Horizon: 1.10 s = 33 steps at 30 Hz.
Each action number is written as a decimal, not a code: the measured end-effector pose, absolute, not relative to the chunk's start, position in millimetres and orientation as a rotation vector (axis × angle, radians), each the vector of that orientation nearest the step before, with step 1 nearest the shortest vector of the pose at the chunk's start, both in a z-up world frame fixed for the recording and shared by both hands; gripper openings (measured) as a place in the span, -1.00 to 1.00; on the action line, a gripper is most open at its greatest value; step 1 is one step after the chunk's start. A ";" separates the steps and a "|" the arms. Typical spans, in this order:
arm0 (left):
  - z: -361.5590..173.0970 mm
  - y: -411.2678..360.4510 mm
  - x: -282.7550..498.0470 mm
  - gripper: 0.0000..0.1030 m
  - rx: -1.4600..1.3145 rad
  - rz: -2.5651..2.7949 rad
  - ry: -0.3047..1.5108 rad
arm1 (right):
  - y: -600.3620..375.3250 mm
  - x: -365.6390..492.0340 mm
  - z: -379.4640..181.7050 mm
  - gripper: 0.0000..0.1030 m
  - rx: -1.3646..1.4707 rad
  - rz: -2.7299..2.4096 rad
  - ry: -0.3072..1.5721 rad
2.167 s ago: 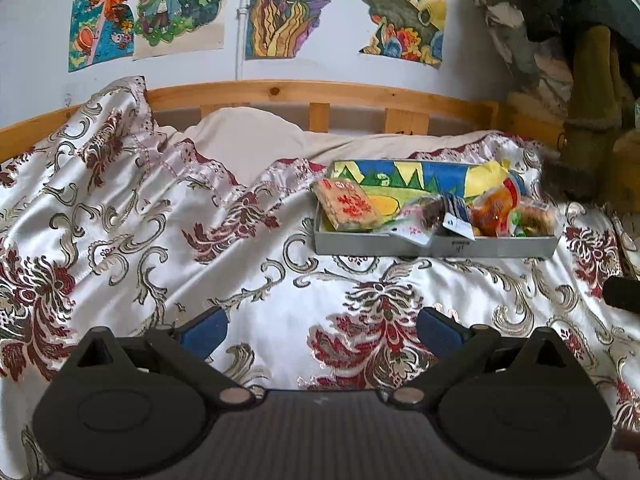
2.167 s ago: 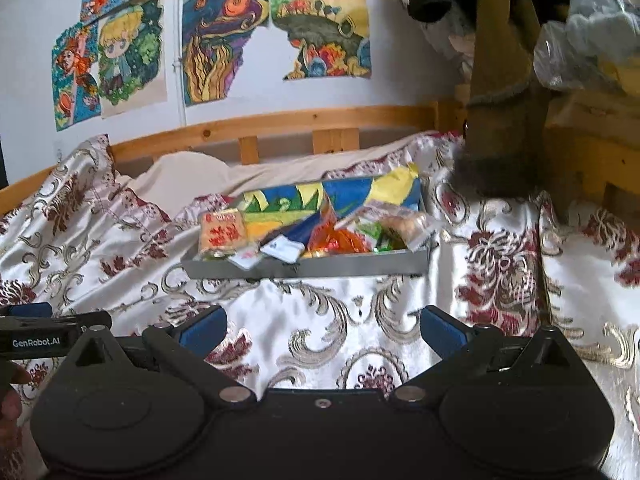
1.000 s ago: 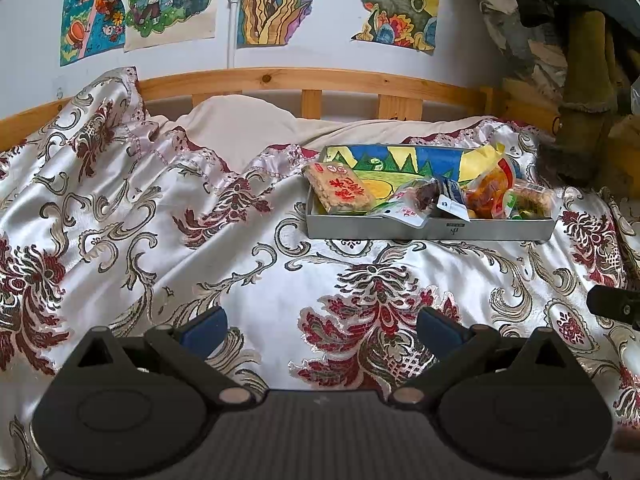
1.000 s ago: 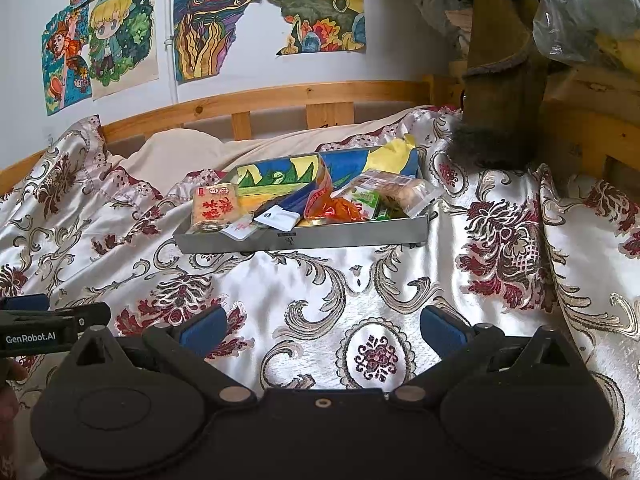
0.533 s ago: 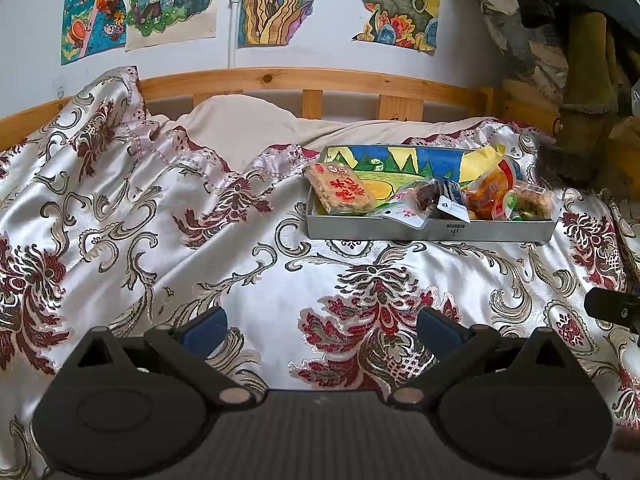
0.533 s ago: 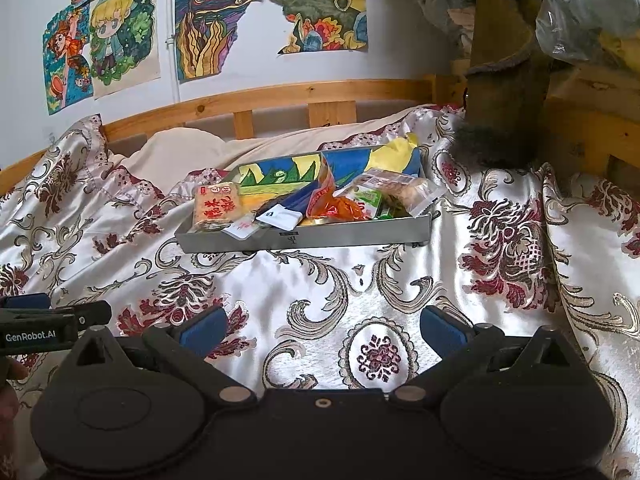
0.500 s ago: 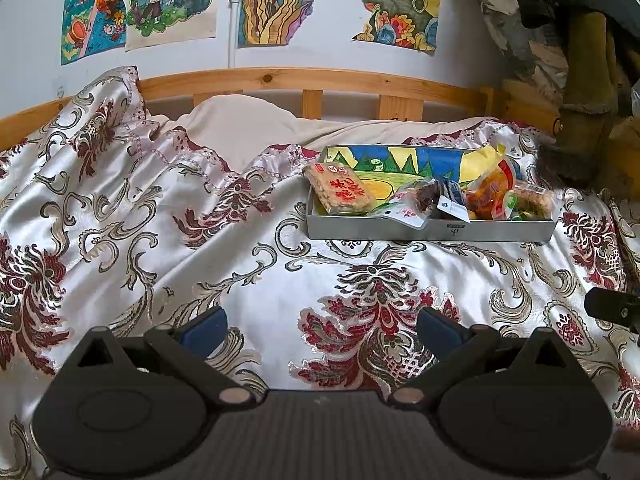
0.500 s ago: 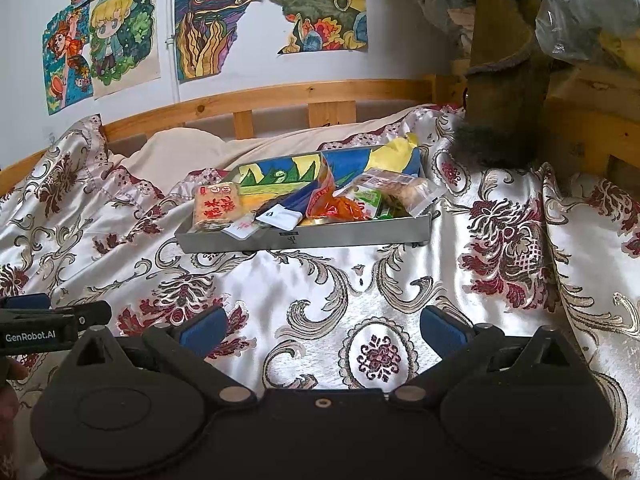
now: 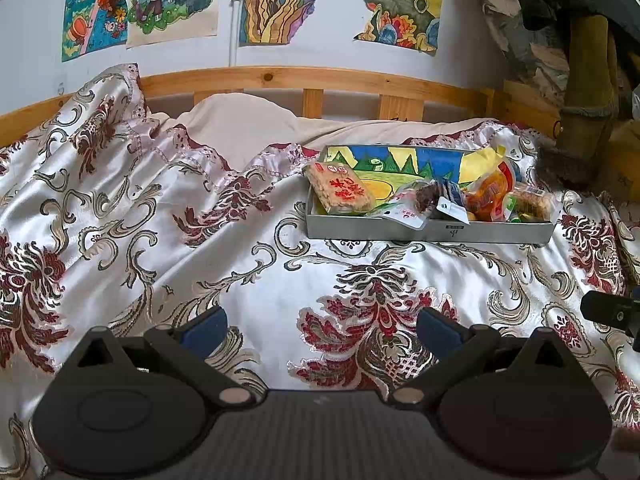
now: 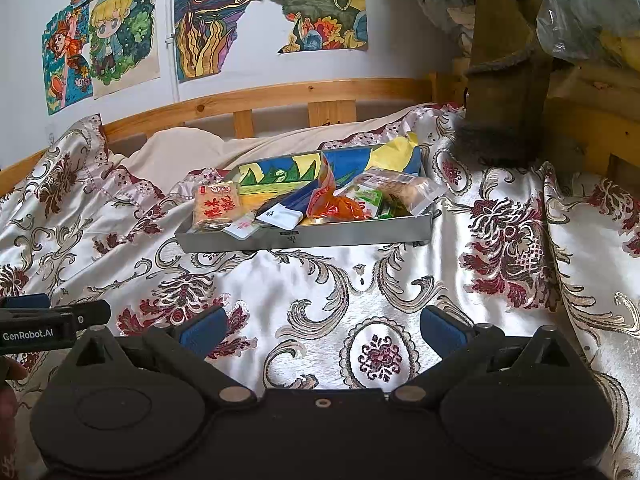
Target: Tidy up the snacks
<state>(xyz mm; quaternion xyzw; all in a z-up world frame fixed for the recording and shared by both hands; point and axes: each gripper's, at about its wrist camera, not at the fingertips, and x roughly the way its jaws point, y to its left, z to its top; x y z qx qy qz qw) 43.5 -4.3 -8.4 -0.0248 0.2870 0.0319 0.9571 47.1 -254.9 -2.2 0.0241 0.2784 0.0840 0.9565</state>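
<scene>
I am holding both tools low over the bed, and almost nothing is changing. From half a second ago to now the tray (image 9: 428, 234) is sitting in the same spot in both views. A little before that it was getting bigger and closer, so I think I am done moving in and am getting ready to reach.

The left hand-held gripper (image 9: 322, 326) is wide apart and holding nothing. The right hand-held gripper (image 10: 322, 326) is wide apart and holding nothing too. Their pads are blue and look soft.

The tray is lying on the blanket (image 9: 280, 280), at about 1 o'clock in the left view and at 12 o'clock in the right view. It is well apart from both tools. It is gray metal, long and flat, with low walls and a bright painted picture inside.

The snacks are all in the tray. A square rice cake pack (image 10: 216, 205) is leaning at the left end. An orange bag (image 10: 334, 200) and other crinkly packs are piling up at the right end, some poking over the rim.

The blanket is shiny and slippery looking, with red flowers and gold curls. It is lumpy, so the tray may be tipping a bit.
</scene>
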 end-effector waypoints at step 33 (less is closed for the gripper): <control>-8.4 -10.6 48.5 0.99 -0.031 0.122 0.647 | -251.2 49.8 -6.3 0.99 0.050 0.178 0.582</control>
